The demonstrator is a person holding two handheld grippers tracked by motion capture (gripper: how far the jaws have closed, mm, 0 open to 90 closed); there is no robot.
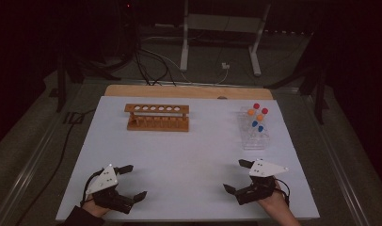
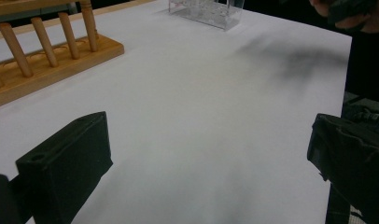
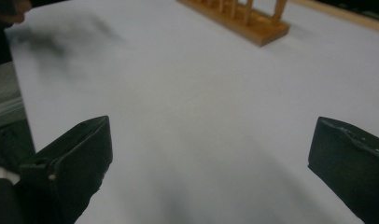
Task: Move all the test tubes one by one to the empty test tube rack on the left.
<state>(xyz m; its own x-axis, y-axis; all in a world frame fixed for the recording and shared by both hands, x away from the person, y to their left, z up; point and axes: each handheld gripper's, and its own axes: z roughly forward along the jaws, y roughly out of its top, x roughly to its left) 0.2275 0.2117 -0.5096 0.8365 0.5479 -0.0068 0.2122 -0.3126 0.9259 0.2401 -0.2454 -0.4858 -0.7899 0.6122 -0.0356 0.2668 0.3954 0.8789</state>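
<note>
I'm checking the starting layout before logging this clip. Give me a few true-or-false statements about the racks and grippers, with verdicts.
1. The wooden test-tube rack holds no tubes. True.
2. The clear plastic rack holds tubes with red, orange and blue caps. True.
3. The left gripper is shut on a tube. False: its jaws stand open and hold nothing.
4. The right gripper rests inside the clear rack. False: it sits open near the front edge of the white table.
5. The wooden rack stands left of the clear one. True.

A dim, dark room surrounds the white-topped table, with grey floor beyond it, a light metal stand at twelve o'clock, and black cables trailing at eleven o'clock.
</note>
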